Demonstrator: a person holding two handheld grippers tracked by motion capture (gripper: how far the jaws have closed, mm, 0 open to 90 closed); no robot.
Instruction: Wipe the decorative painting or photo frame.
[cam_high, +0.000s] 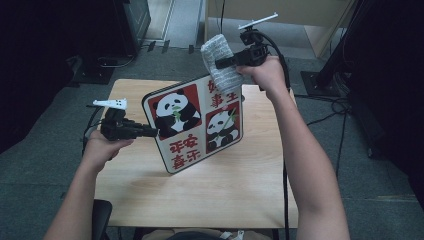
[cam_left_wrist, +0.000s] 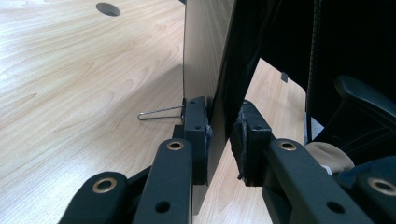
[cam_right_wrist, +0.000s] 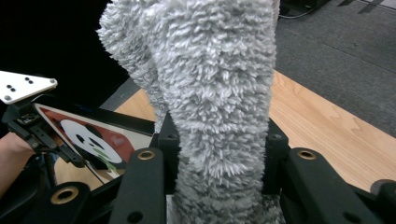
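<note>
A fluffy grey cloth (cam_right_wrist: 219, 93) sat clamped in the right tool (cam_high: 226, 62) against the panda board's (cam_high: 197, 122) top corner, while the left tool (cam_high: 150, 131) pinched that board's edge, tilted above the desk (cam_high: 200, 195).

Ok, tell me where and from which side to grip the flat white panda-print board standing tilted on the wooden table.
Grip the panda-print board by a free thin edge, jaws straddling its two faces, as the left gripper does on its left edge. The board stands on its bottom edge, and the grey fluffy cloth in the right gripper occupies the upper right.
</note>
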